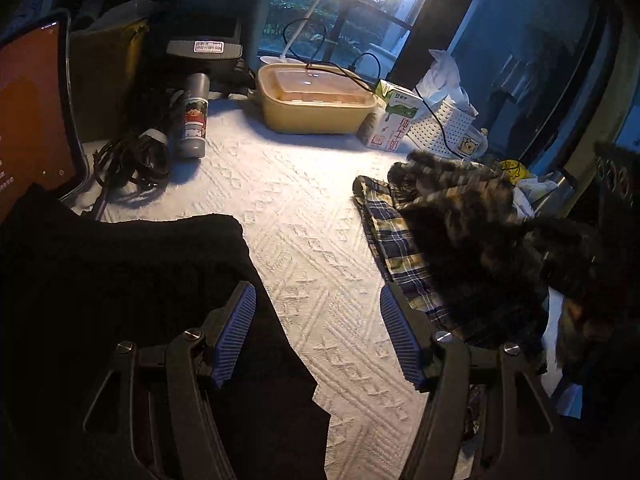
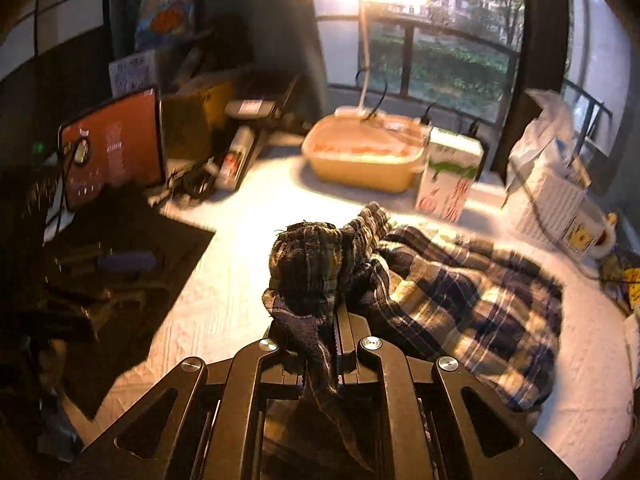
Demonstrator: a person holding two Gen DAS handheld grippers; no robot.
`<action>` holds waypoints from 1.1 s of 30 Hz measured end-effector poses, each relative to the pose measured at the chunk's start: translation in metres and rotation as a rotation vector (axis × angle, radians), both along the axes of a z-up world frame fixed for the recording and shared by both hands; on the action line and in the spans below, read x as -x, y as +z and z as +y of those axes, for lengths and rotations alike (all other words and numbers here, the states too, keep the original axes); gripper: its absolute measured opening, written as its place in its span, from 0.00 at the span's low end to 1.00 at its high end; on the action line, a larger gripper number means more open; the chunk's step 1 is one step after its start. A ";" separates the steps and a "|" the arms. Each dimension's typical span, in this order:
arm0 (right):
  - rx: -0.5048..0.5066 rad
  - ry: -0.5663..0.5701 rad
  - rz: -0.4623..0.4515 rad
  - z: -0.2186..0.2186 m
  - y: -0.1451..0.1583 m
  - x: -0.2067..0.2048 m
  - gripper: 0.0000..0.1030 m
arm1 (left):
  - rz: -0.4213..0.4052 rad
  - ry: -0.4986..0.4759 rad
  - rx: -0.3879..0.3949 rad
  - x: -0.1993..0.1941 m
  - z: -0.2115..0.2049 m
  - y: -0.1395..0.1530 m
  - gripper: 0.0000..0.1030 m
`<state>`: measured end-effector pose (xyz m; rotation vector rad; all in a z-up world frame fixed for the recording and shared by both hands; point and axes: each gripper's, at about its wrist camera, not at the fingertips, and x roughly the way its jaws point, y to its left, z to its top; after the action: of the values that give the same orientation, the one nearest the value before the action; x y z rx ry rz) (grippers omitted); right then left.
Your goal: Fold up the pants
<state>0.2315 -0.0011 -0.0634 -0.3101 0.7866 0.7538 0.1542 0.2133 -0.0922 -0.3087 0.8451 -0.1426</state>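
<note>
The plaid pants (image 2: 460, 296) lie crumpled on the right side of a white textured tablecloth (image 1: 304, 232). The right gripper (image 2: 336, 332) is clenched on a bunched fold of them, lifted off the cloth. The left gripper (image 1: 318, 336) hangs released over bare cloth, nothing between its 2 blue pads (image 1: 236, 332). A black garment (image 1: 120, 280) lies beside it. Crowding the far edge: a tablet (image 1: 28, 120), tangled cables (image 1: 136, 164), a spray can (image 1: 194, 120), a yellow lidded container (image 1: 316, 100), a milk carton (image 1: 394, 116), a white perforated basket (image 1: 444, 124)
</note>
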 end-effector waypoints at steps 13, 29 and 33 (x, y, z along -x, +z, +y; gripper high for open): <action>0.052 0.066 0.108 -0.016 -0.036 0.019 0.52 | 0.002 -0.051 -0.030 -0.011 -0.032 0.011 0.63; -0.107 -0.058 0.011 -0.138 0.005 -0.023 0.87 | 0.005 -0.186 -0.010 -0.051 -0.107 0.003 0.63; -0.129 -0.109 0.008 -0.164 0.004 -0.040 0.84 | 0.100 -0.206 -0.048 -0.060 -0.124 -0.017 0.33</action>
<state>0.2711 -0.1652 -0.0595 -0.1474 0.7522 0.7001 0.2146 0.0892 -0.1096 -0.1843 0.9772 -0.3009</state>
